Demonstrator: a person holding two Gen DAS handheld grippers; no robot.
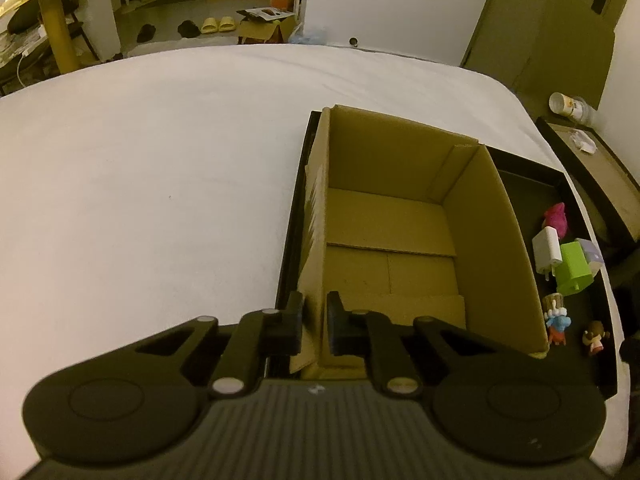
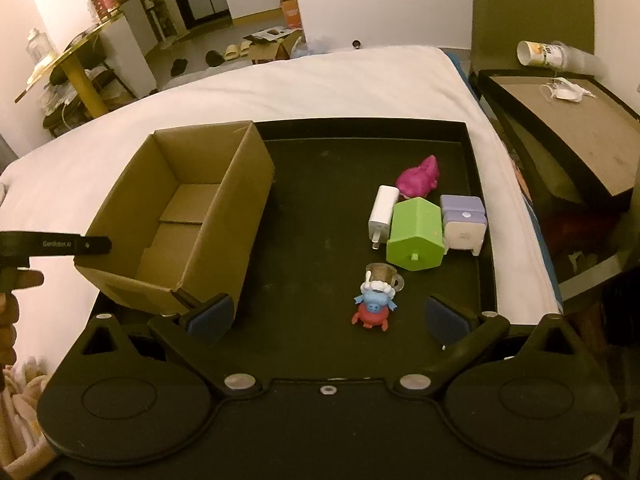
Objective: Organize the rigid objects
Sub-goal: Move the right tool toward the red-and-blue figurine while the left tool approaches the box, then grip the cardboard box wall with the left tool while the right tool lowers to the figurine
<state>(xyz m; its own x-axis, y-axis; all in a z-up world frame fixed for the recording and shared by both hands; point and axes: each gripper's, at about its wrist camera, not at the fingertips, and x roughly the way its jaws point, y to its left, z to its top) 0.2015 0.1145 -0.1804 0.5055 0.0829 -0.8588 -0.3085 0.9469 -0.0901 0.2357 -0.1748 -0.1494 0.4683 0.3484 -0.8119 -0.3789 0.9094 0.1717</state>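
Where left tongs [image 1: 314, 326] pinch, corrugated cardboard box [image 1: 400, 216]

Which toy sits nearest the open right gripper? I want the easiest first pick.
The blue-and-red figurine, directly between the right gripper fingers' line; the others lie farther back on the tray.

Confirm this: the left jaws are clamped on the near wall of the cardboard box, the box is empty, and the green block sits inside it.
One thing is wrong: the green block is not in the cardboard box. It sits on the black tray beside the white charger, as the right wrist view shows. The left gripper does clamp the box's near wall, and the box is empty.
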